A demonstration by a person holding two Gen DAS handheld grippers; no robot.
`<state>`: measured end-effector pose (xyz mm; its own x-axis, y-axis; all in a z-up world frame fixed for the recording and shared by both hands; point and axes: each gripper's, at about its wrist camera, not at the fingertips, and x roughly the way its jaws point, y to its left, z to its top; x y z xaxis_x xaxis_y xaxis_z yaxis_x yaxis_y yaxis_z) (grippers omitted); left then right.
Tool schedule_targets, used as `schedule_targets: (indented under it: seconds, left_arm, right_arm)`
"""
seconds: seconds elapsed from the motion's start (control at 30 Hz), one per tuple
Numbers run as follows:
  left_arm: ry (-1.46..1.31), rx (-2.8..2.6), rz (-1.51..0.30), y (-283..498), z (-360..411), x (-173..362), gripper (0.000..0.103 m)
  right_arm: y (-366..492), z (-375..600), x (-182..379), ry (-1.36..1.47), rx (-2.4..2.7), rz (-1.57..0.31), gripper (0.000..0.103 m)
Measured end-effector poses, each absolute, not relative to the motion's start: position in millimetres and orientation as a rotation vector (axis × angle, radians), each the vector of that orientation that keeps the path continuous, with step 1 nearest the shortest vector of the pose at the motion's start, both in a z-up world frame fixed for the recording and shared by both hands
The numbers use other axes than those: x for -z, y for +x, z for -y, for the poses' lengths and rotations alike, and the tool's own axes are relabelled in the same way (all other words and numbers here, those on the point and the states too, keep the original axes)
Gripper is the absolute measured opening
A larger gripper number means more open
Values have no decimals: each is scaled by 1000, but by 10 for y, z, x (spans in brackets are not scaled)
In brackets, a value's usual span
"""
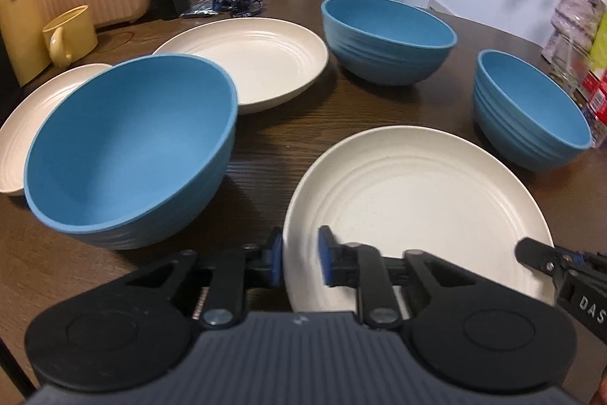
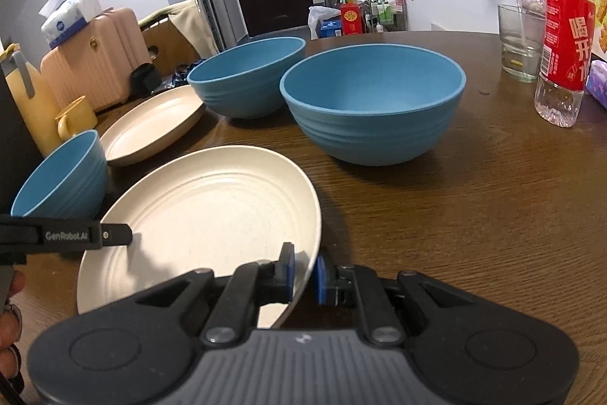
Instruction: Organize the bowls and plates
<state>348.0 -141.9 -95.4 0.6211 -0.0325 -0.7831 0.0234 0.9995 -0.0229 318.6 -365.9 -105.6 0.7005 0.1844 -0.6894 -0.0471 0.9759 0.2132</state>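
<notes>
Dark wood-grain tabletop (image 1: 273,154) carries the whole set, with a suitcase, a yellow mug (image 1: 70,35) and a door behind. From the left in the left wrist view: a cream plate (image 1: 34,116) partly hidden under a large blue bowl (image 1: 132,147), a second cream plate (image 1: 250,59) behind it, another blue bowl (image 1: 387,40) at the back, and a smaller blue bowl (image 1: 531,109) at the right. Nearest lies the cream plate in hand (image 1: 417,200). The left gripper (image 1: 301,260) straddles its near-left rim, jaws narrow, one pad outside and one over the plate; whether they press I cannot tell. The right gripper (image 2: 303,276) pinches the opposite rim, jaws clamped on it, that edge tilted up. To stack it well, I judge both grips should seat fully on the rim, lift level, and clear the bowls before lowering onto another plate.
</notes>
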Motion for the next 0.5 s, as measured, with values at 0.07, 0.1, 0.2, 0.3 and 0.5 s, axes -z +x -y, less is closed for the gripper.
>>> schedule_targets:
  seconds: [0.07,0.1,0.2,0.3,0.5]
  left_arm:
    - [-10,32,-902,3471,1415,953,19]
    - [-11,32,-904,3467,1410,953,19]
    - [-14,32,-907,3444,1387,937,17]
    - [-12,34,-907,3409,1382,915,17]
    - [-12,41,-886,3306,1353,805,17]
  right_arm:
    - [3182,3671,1054,194,-129,-787,11]
    - [3178,3683,1056,204,-131,-790,11]
    - [3162,3694,1052,212,-132,-796,11]
    - [3128,3687,1019,208,-127,-793,11]
    - [3020,3656,902,200,-123,-773,11]
